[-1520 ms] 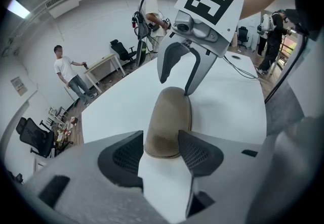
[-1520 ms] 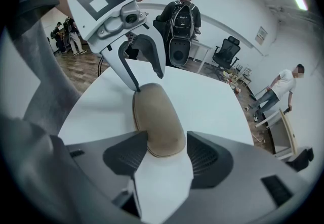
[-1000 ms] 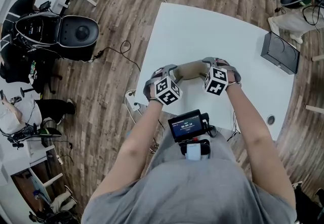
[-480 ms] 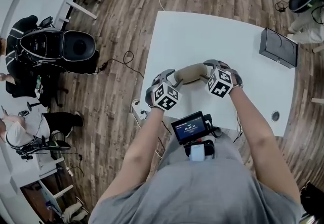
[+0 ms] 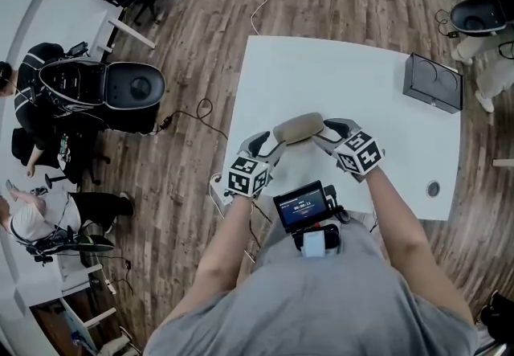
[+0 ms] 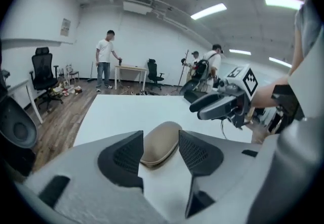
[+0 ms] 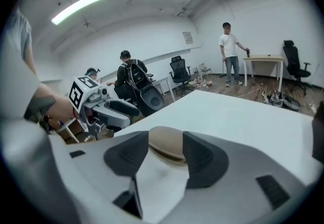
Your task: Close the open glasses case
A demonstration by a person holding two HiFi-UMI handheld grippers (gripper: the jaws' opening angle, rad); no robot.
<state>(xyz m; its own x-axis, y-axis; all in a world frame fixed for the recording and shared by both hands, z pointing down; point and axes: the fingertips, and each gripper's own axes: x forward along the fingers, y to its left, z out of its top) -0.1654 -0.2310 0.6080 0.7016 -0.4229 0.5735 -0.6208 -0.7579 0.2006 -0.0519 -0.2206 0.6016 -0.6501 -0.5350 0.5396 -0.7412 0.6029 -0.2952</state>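
A tan glasses case [image 5: 298, 128] lies on the white table [image 5: 345, 73] near its front edge, lid down with only a thin seam showing. My left gripper [image 5: 269, 145] is at the case's left end, and my right gripper [image 5: 328, 134] is at its right end. In the left gripper view the case [image 6: 159, 142] sits just past the open left gripper [image 6: 160, 160], untouched by the pads. From the other side, the right gripper view shows the case [image 7: 166, 143] just beyond the open right gripper [image 7: 166, 161]. Neither gripper holds anything.
A black box [image 5: 432, 83] stands at the table's far right, and a cable hole [image 5: 433, 189] is near the front right edge. A black office chair [image 5: 120, 87] stands on the wood floor at left. People stand in the room beyond the table.
Both grippers have drawn back a little from the case toward the table's front edge, the left one further. The case stays where it was.
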